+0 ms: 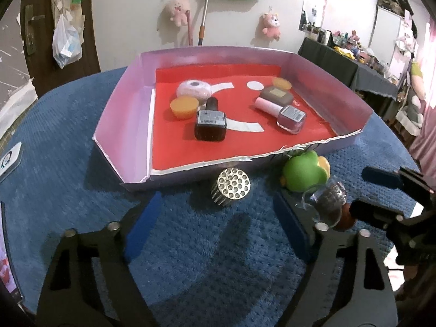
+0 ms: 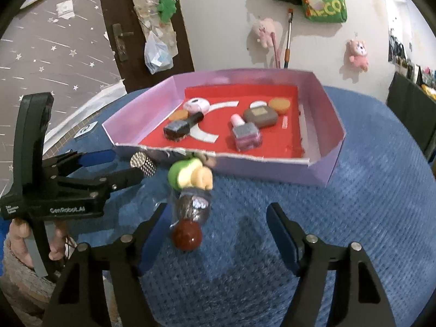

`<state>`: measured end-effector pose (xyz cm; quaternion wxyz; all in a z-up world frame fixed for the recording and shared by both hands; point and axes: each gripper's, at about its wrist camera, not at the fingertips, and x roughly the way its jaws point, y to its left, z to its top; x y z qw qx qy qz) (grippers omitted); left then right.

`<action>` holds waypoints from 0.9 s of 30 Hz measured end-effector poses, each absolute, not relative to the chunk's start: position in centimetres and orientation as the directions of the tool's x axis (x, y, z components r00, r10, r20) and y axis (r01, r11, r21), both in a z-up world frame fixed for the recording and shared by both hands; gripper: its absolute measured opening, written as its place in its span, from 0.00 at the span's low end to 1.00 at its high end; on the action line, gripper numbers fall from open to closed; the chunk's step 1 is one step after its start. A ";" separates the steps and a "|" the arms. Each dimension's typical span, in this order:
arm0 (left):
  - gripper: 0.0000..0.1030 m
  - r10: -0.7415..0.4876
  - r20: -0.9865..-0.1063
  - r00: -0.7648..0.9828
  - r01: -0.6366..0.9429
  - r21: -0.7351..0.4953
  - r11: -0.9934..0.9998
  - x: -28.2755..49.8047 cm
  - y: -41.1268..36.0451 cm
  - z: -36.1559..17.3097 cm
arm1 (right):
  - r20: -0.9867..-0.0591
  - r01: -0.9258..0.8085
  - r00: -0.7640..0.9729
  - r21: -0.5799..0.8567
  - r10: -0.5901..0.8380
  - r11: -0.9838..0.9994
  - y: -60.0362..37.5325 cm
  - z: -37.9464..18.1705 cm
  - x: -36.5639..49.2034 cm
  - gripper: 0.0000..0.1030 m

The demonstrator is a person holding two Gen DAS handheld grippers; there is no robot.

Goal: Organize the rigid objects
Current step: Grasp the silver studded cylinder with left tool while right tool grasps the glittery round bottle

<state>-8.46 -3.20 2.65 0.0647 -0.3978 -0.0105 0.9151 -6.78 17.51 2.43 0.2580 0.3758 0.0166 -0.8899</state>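
Observation:
A pink box with a red floor [image 1: 130,103] [image 2: 331,125] holds two nail polish bottles [image 1: 210,123] [image 1: 291,118], orange caps [image 1: 184,106], a round pink case [image 1: 194,90] and a grey compact [image 1: 276,95]. In front of it on the blue mat lie a silver LED flashlight head [image 1: 231,186] [image 2: 143,164], a green duck toy [image 1: 303,173] [image 2: 188,174] and a clear bottle with a red ball stopper [image 1: 328,204] [image 2: 190,218]. My left gripper [image 1: 218,218] is open just short of the flashlight. My right gripper [image 2: 215,229] is open, the bottle by its left finger.
The round table is covered by a blue textured mat [image 1: 81,163]. A phone lies at the left edge [image 1: 9,160]. Plush toys hang on the wall behind; a cluttered dark table [image 1: 354,62] stands at the far right.

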 end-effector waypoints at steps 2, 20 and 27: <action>0.70 0.130 -0.732 -0.668 -0.108 -0.078 -0.991 -8.8 -3.3 2.3 | -0.681 0.471 -0.576 0.175 -0.452 -0.865 17.3 1.9 -6.7 0.68; 0.26 0.135 -0.737 -0.662 -0.138 -0.056 -0.989 -9.7 -2.0 1.3 | -0.656 0.491 -0.584 0.183 -0.478 -0.852 15.0 0.0 -7.3 0.33; 0.25 0.163 -0.714 -0.681 -0.165 -0.067 -0.984 -8.9 -1.8 2.5 | -0.663 0.505 -0.584 0.155 -0.469 -0.849 14.7 0.4 -7.0 0.33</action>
